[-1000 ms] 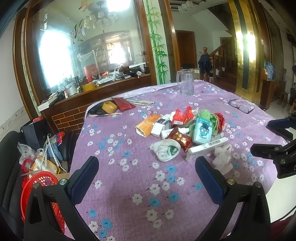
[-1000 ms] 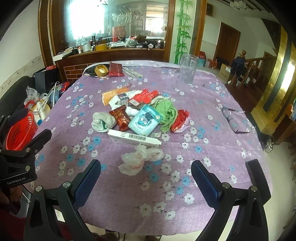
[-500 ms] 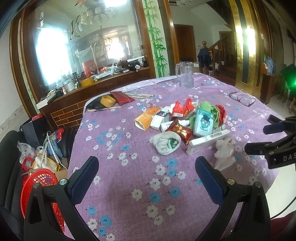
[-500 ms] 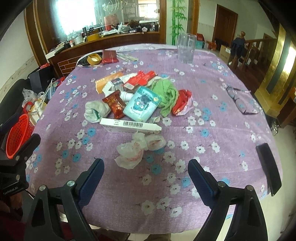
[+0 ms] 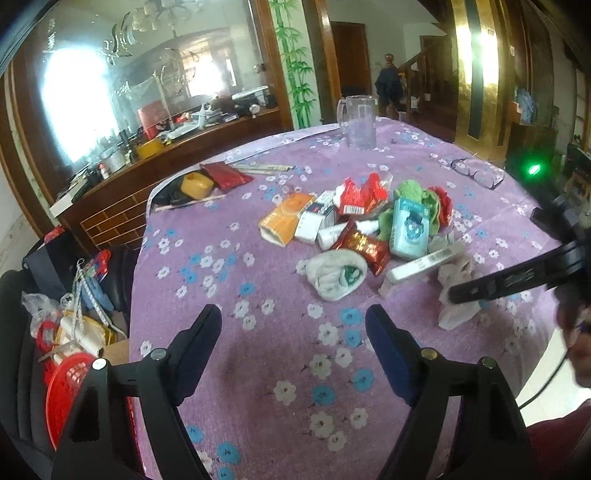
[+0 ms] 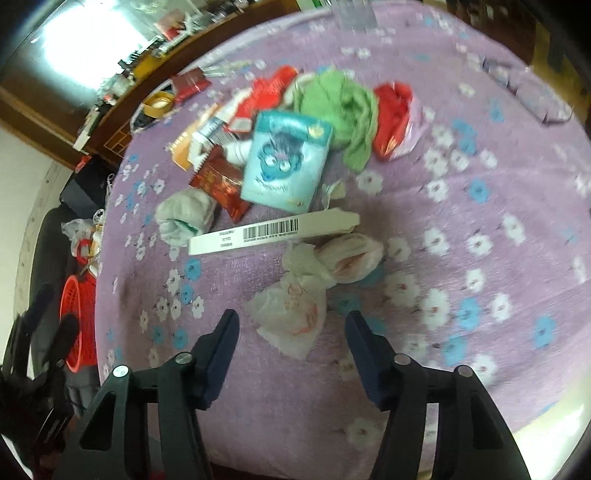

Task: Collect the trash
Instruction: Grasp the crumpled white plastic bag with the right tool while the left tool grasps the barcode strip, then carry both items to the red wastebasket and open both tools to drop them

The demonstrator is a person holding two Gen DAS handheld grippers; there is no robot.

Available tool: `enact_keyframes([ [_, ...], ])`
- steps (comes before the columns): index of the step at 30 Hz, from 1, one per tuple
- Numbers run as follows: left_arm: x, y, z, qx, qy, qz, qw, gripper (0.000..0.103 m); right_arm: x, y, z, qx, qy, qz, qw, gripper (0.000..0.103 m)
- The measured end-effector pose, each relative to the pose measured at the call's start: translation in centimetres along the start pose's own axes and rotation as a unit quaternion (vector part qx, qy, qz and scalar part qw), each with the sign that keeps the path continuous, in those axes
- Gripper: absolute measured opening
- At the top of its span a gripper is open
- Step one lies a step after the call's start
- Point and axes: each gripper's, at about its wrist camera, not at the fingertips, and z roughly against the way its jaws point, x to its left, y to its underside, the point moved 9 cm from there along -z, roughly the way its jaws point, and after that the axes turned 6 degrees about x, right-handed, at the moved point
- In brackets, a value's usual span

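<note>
Right wrist view blurred, jug (image 6: 354, 11) cropped

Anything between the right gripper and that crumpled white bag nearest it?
Nothing visible. The right gripper is open with the white bag lying straight ahead of its fingers. The long barcode box lies beyond the bag, not in the way.

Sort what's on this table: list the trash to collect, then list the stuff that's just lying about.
Trash to collect:
crumpled white plastic bag, nearest the right tongs
long white barcode box
red snack wrapper
orange carton
red basket, probably the bin

Just lying about:
eyeglasses
clear pitcher
yellow tape roll
green cloth
</note>
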Motion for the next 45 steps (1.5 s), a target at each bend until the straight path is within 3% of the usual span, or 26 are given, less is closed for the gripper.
enact_keyframes([
  [6,-2.8,-2.0,0.0,-0.009,0.031,-0.053,0.9981,0.079,0.3,-1.2,-1.9,0.013,0.031,0.014,0.999,0.032],
  [15,-9.8,-4.1,-3.6,0.015,0.085,-0.131,0.9877,0.079,-2.7,-0.7,2.7,-0.023,0.068,0.055,0.996,0.03],
  [23,-15.0,-3.8,-9.2,0.049,0.056,-0.249,0.9658,0.079,-6.8,-0.6,5.6,-0.045,0.073,0.06,0.994,0.03],
  [25,-15.6,-3.6,-10.7,0.065,0.055,-0.257,0.9627,0.072,-7.6,-0.4,5.9,-0.044,0.073,0.061,0.995,0.03],
  [27,-16.1,-3.2,-11.9,0.084,0.057,-0.259,0.9605,0.049,-8.2,-0.4,6.1,-0.044,0.073,0.06,0.995,0.03],
  [28,-16.3,-2.9,-12.5,0.093,0.053,-0.259,0.9598,0.043,-8.5,-0.4,6.2,-0.044,0.072,0.059,0.995,0.03],
  [31,-16.6,-2.1,-13.1,0.107,0.053,-0.248,0.9613,0.026,-9.1,-0.6,6.4,-0.046,0.072,0.058,0.995,0.03],
  [34,-16.2,-1.9,-12.7,0.103,0.051,-0.204,0.9723,0.022,-9.3,-0.5,6.5,-0.047,0.072,0.062,0.994,0.03],
  [38,-14.5,-1.6,-10.5,0.088,0.098,-0.086,0.9876,0.012,-8.5,-0.4,6.6,-0.054,0.068,0.078,0.993,0.03],
  [41,-13.3,-1.2,-9.0,0.074,0.116,-0.017,0.9903,0.012,-7.3,-0.5,6.6,-0.06,0.065,0.095,0.992,0.03],
  [45,-11.6,-0.7,-6.7,0.05,0.117,0.027,0.9915,0.012,-4.8,-0.5,6.2,-0.064,0.061,0.126,0.988,0.03],
])
